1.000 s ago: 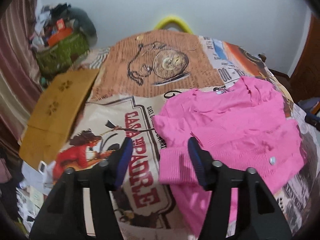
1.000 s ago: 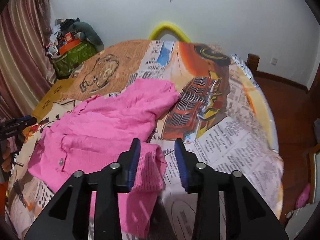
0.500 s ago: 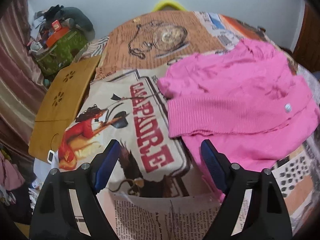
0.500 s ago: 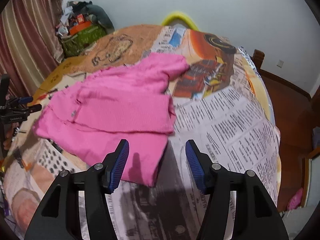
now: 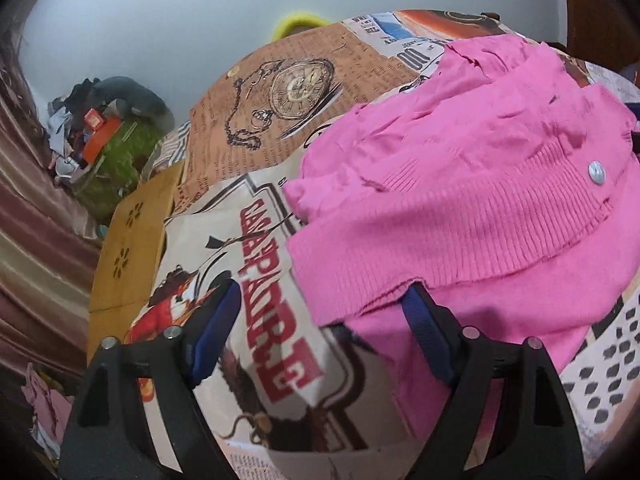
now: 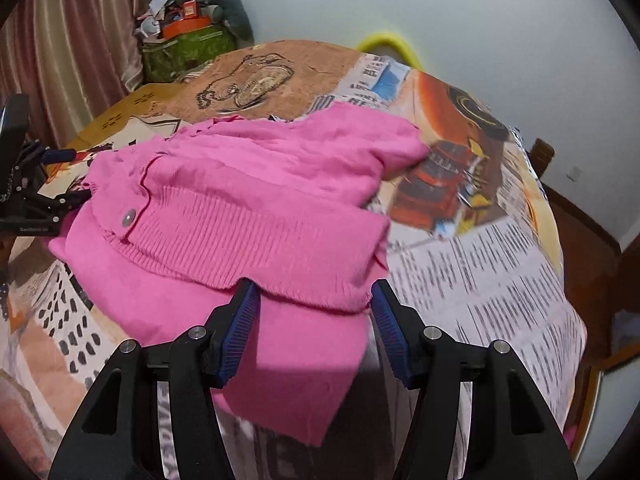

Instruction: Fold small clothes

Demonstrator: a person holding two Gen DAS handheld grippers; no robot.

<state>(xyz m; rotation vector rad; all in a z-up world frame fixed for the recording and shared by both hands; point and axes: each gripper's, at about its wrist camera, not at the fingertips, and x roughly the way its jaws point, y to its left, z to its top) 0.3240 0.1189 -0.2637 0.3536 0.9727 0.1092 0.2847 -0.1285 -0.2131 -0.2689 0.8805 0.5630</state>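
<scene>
A pink knit cardigan point(image 5: 460, 184) with a silver button point(image 5: 596, 171) lies on the printed tablecloth point(image 5: 264, 128), its ribbed hem folded over the lower part. My left gripper point(image 5: 320, 332) is open, low at the cardigan's left edge, its right finger touching the folded hem. In the right wrist view the cardigan point(image 6: 256, 200) fills the middle. My right gripper point(image 6: 314, 320) is open and astride the cardigan's right lower corner, just below the ribbed fold. The left gripper point(image 6: 52, 176) shows at the far left there.
The round table's cloth point(image 6: 500, 264) carries newsprint, a car and a pocket watch print. A yellow board point(image 5: 132, 240) lies at the table's left. A green bag with clutter point(image 5: 108, 148) stands by the curtain point(image 6: 72, 48). A yellow hoop point(image 6: 388, 42) leans behind the table.
Both grippers opened and let the ribbed hem drop onto the cardigan, pulled back, then moved in low again to its near left and right edges.
</scene>
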